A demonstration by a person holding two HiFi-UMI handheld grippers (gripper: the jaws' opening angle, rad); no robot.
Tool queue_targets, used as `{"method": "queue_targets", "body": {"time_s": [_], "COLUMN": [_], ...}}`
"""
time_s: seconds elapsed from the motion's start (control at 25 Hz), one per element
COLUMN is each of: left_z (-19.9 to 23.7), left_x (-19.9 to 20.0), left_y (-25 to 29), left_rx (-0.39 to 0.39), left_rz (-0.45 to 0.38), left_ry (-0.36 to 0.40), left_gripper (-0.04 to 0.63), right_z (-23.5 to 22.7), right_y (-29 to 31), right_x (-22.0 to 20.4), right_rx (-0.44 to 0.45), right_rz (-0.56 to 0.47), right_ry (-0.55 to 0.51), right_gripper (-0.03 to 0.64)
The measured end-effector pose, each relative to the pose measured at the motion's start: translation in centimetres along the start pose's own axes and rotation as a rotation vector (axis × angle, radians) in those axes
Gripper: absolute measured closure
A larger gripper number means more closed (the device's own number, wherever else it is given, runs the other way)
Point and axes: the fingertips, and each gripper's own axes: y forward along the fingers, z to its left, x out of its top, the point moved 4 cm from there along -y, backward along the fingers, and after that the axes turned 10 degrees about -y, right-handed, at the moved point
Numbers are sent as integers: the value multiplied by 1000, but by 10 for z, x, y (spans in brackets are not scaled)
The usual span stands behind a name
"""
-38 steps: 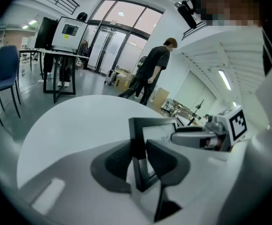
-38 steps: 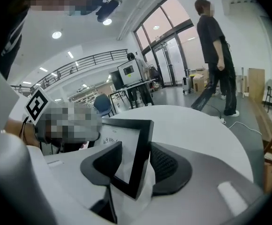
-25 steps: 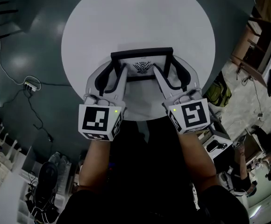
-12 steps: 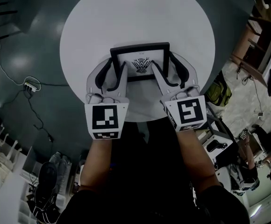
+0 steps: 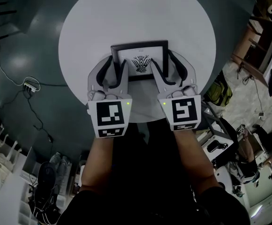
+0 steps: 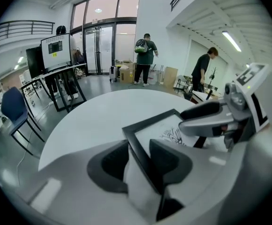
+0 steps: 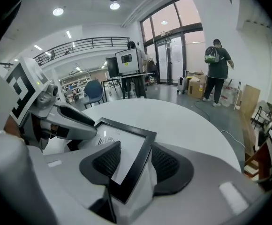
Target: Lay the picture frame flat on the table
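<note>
**Straddling a picture frame that lies on a round table**

A black picture frame [image 5: 139, 62], drawing face up, lies on the near half of a round white table [image 5: 136, 13]. The left gripper [image 5: 112, 65] has its jaws wide apart around the frame's left edge. They have just been opening, and the pads do not press it. The right gripper [image 5: 165, 62] stands equally wide astride the right edge, gripping nothing.

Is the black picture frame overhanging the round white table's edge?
No, the black picture frame sits well inside the round white table.
</note>
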Motion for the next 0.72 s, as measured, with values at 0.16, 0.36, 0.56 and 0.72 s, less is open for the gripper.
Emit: {"method": "queue_targets", "body": {"time_s": [0.16, 0.36, 0.56, 0.72], "left_z": [-2, -3, 3, 9], "left_x": [-1, 1, 3, 10], "left_y": [1, 1, -4, -20], "left_rx": [16, 23, 9, 9], "left_rz": [2, 0, -20, -32], "left_ry": [20, 27, 51, 78], "left_gripper": [454, 454, 443, 443], "right_z": [1, 1, -2, -8], "right_y": [0, 0, -4, -27], "right_x": [-1, 2, 3, 19], "right_rx": [-15, -24, -21, -48], "right_rz": [12, 18, -6, -72], "right_ry": [-22, -45, -6, -57], "right_gripper": [407, 410, 405, 401]}}
